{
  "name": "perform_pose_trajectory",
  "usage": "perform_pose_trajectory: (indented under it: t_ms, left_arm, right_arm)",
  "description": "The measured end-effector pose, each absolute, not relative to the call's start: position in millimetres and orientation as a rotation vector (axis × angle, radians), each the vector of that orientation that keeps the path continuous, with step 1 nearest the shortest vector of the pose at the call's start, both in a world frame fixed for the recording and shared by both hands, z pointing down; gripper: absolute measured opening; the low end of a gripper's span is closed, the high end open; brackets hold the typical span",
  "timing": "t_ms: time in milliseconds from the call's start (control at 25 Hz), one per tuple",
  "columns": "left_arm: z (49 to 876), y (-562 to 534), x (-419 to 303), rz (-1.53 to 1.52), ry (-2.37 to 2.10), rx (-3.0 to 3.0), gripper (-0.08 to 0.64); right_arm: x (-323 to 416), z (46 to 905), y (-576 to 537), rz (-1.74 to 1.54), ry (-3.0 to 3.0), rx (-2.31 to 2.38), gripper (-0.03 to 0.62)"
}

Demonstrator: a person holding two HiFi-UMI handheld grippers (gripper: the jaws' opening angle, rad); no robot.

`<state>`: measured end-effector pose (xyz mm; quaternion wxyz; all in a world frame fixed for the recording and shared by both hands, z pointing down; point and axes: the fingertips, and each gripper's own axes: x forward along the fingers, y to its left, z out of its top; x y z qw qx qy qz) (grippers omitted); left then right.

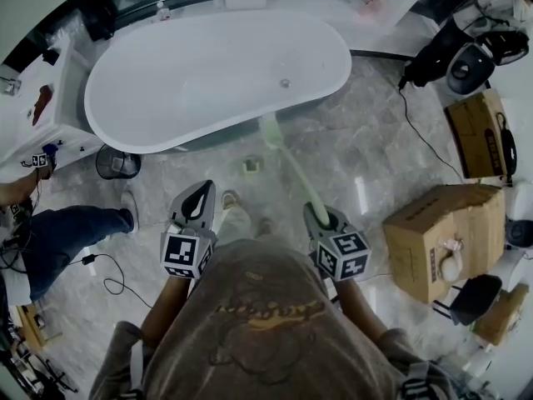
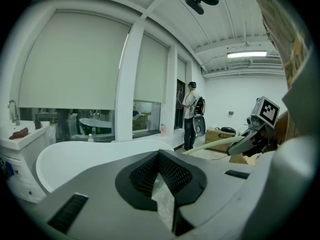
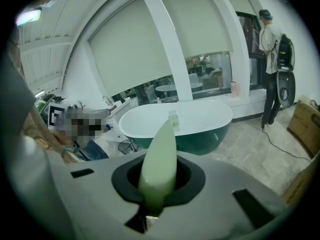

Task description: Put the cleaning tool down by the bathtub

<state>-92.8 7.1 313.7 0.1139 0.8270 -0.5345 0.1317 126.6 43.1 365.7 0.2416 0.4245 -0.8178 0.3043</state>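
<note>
**Nearly at the tub, brush not yet down**

My right gripper [image 1: 321, 217] is clenched on the handle end of the long pale-green brush [image 1: 287, 161]. The brush slants out ahead of me over the floor [image 1: 366, 132], its head close to the side of the bathtub [image 1: 208, 73]. As I judge it, it is not resting on anything yet. My left gripper [image 1: 197, 202] has its jaws together on nothing. What is left is to lower the brush beside the bathtub and let go.

Only the head view shows how near the brush head is to the bathtub wall. The right gripper view shows the brush [image 3: 159, 154] seated between my pads and pointing at the bathtub [image 3: 200, 119]. The left gripper view shows the brush [image 2: 210, 145] from the side.
</note>
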Motion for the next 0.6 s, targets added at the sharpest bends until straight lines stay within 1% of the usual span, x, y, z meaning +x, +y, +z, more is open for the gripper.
perform_pose_trajectory:
  t_ms: [600]
  left_arm:
    - [349.0, -46.5, -103.4, 0.381, -1.536, 2.394, 0.000]
  right_arm:
    - [108.7, 414.8, 15.4, 0.916, -2.158, 1.073, 0.023]
